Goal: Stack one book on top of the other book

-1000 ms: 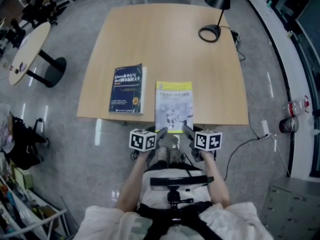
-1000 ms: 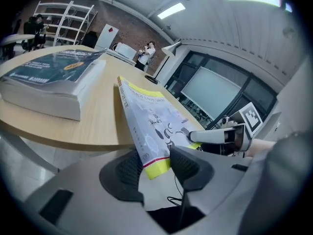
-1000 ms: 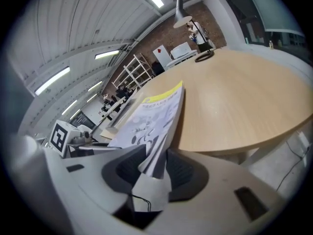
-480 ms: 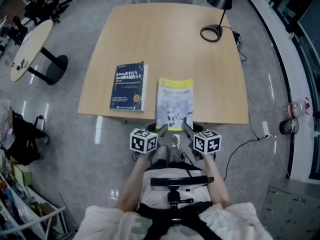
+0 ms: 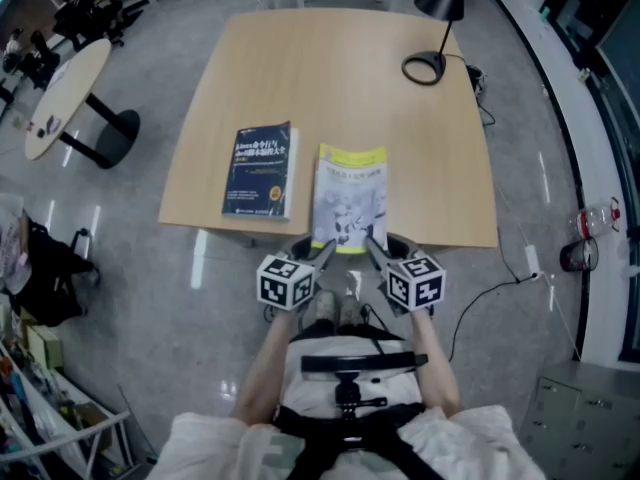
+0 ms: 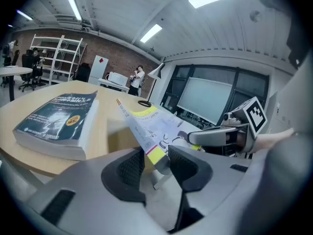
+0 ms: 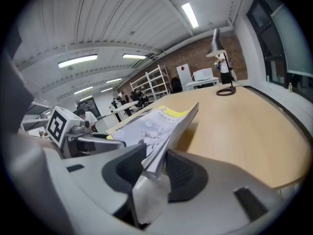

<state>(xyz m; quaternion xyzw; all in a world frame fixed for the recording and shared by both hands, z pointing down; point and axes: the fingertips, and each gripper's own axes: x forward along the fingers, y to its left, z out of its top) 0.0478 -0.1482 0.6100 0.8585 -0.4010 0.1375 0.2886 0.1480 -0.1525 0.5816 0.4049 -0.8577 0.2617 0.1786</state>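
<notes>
A yellow-and-white book lies near the front edge of the wooden table, with its near end raised and tilted. My left gripper is shut on its near left corner; its jaws have just been closing, with the corner between them. My right gripper is shut on the near right corner. A thick dark blue book lies flat on the table just left of it, apart from it.
A black desk lamp stands at the table's far right corner. A round side table stands on the floor to the left. A cable runs over the floor at the right. A cabinet stands at the lower right.
Both grippers have risen together with the yellow-and-white book's near end, which has come up off the table edge. The dark blue book has not moved.
</notes>
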